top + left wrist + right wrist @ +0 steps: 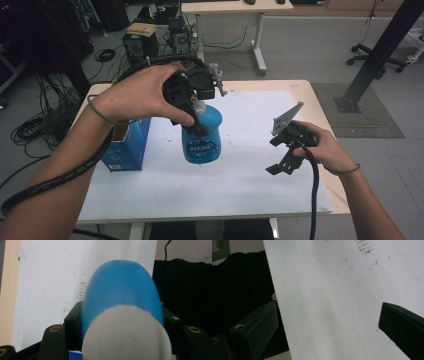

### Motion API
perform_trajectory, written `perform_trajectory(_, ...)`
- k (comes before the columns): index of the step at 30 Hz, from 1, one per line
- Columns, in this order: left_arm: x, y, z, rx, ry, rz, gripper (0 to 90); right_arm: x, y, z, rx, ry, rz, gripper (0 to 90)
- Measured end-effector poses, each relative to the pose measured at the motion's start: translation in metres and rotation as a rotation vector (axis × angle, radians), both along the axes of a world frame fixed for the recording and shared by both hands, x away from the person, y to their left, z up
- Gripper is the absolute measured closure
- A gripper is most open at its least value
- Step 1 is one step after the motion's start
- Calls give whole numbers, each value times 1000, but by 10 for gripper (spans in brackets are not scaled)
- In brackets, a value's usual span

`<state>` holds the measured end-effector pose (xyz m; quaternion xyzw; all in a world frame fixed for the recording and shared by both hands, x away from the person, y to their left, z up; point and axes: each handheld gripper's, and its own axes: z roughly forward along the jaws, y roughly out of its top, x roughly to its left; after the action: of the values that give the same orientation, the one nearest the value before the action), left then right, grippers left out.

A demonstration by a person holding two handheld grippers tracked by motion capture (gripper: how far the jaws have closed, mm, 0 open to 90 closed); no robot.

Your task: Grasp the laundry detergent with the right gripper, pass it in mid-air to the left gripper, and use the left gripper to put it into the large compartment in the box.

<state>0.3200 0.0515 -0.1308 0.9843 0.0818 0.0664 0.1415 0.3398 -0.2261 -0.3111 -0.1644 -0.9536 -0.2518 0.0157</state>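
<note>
Bottle (202,135) gripped at neck by left gripper (192,107), mid-surface, right of box (127,147). Right gripper (285,160) near right edge, jaws wide apart, empty, above white sheet (240,150).

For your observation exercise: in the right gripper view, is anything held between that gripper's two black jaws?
No. The right gripper has its jaws standing wide apart, with just the white table cover showing in the gap.

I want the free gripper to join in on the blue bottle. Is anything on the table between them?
Nothing visible does. Between the right gripper and the blue bottle, held by the left gripper, lies only bare white sheet.
</note>
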Motion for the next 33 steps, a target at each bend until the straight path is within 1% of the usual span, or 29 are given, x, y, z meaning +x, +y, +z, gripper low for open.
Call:
perform_trajectory(1,0,0,0,0,0,0,379,0,0,0,0,0,0,26)
perform_trajectory(2,1,0,1,-1,3,6,379,1,-3,-4,-8,7,-13,27)
perform_trajectory(3,2,2,3,-19,10,30,379,1,-3,-5,-9,9,-16,27)
perform_trajectory(5,2,2,3,-19,10,30,380,2,-5,-8,-13,12,-24,27)
perform_trajectory(7,3,3,5,-24,4,36,379,2,-5,-8,-13,12,-24,27)
perform_trajectory(8,5,3,8,-32,-4,59,379,2,-5,-9,-17,15,-25,27)
perform_trajectory(9,5,3,8,-32,-4,59,380,2,-5,-9,-17,15,-25,27)
perform_trajectory(10,6,4,9,-36,-8,72,380,2,-4,-10,-15,15,-21,28)
perform_trajectory(11,10,6,16,-44,-26,105,380,3,-4,-10,-15,16,-21,28)
perform_trajectory(13,10,6,16,-44,-26,105,380,3,-2,-13,-16,16,-23,28)
perform_trajectory(14,14,9,24,-48,-28,155,380,3,-2,-13,-16,16,-23,28)
perform_trajectory(16,14,9,24,-48,-28,155,380,4,-1,-15,-18,20,-22,28)
perform_trajectory(17,16,13,34,-42,-39,201,380,4,-1,-15,-18,20,-22,29)
perform_trajectory(19,16,13,34,-42,-39,201,380,5,-1,-17,-13,20,-24,29)
perform_trajectory(20,17,15,36,-38,-41,213,380,5,-1,-17,-13,20,-24,29)
perform_trajectory(21,19,18,42,-37,-54,239,380,5,-1,-17,-11,20,-26,29)
perform_trajectory(22,19,18,42,-37,-54,239,380,5,-1,-17,-11,20,-26,29)
perform_trajectory(23,20,21,45,-42,-61,249,380,5,-1,-18,-8,17,-28,28)
perform_trajectory(24,24,29,53,-57,-74,300,380,5,-1,-18,-9,17,-30,28)
perform_trajectory(26,24,29,53,-57,-74,300,380,6,-2,-19,-8,19,-35,28)
perform_trajectory(27,26,35,58,-53,-84,343,380,6,-2,-19,-8,19,-35,28)
perform_trajectory(28,26,35,58,-53,-84,343,380,6,-2,-19,-8,19,-35,28)
perform_trajectory(30,28,39,61,-46,-87,377,380,7,-2,-21,-4,19,-37,28)
perform_trajectory(31,32,48,66,-57,-93,423,380,7,-2,-21,-6,21,-39,27)
perform_trajectory(33,32,48,66,-57,-93,423,380,8,-2,-22,-8,25,-42,27)
